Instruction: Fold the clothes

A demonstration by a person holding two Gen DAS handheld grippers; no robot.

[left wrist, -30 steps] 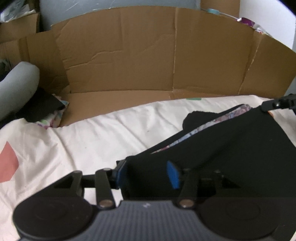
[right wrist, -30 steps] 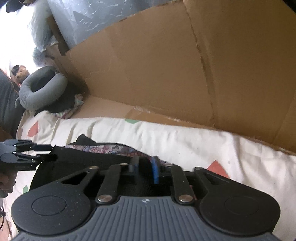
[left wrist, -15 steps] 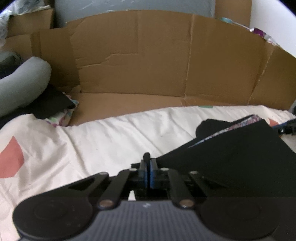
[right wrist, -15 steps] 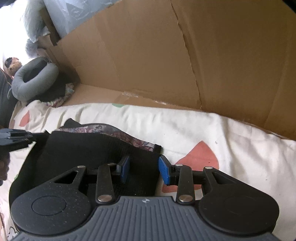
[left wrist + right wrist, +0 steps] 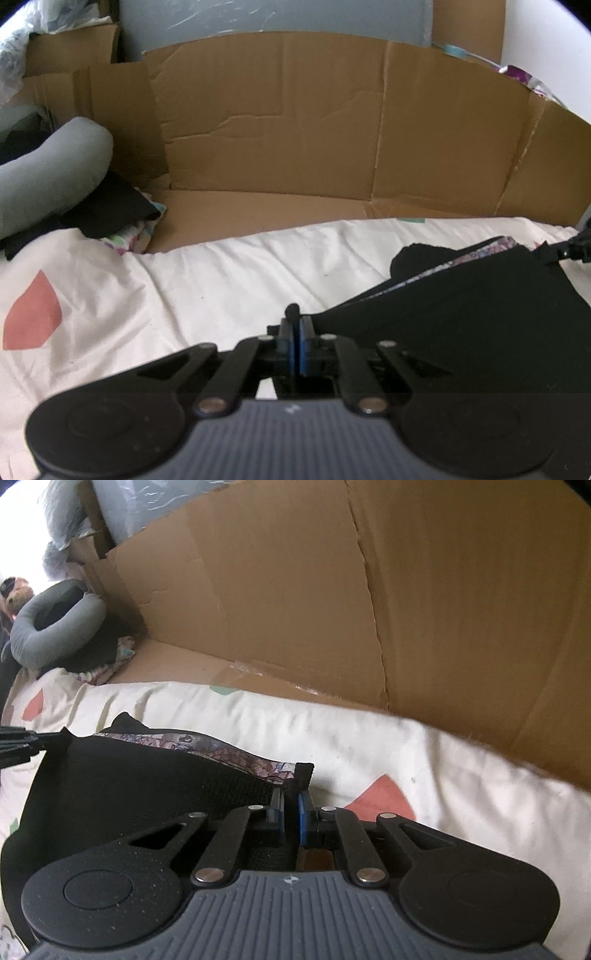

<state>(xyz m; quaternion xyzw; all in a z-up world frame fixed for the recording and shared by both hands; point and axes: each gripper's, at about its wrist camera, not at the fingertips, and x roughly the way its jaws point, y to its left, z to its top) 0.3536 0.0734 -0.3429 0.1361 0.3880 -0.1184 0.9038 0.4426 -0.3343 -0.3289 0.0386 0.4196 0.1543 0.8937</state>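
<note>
Left gripper: angled down toward the bed, blue pads pressed together on a corner of the black garment; a small nub of black cloth stood up just past the tips. Seen also at the left edge of the right wrist view, tips touching the garment's far corner.

Right gripper: angled down likewise, pads nearly together, pinching the garment's other corner, which rose just beyond the tips. Seen also at the right edge of the left wrist view, tips at the cloth.

Garment: lay on the cream bed sheet, stretched between the two grippers, with a patterned lining exposed along its far edge.

Surroundings: sheet printed with red shapes. Behind the bed, touching the sheet's far edge, an opened cardboard box stood as a wall. At the far left, a grey curved cushion over dark cloth and a patterned fabric. Between the grippers and the box, only bare sheet.
</note>
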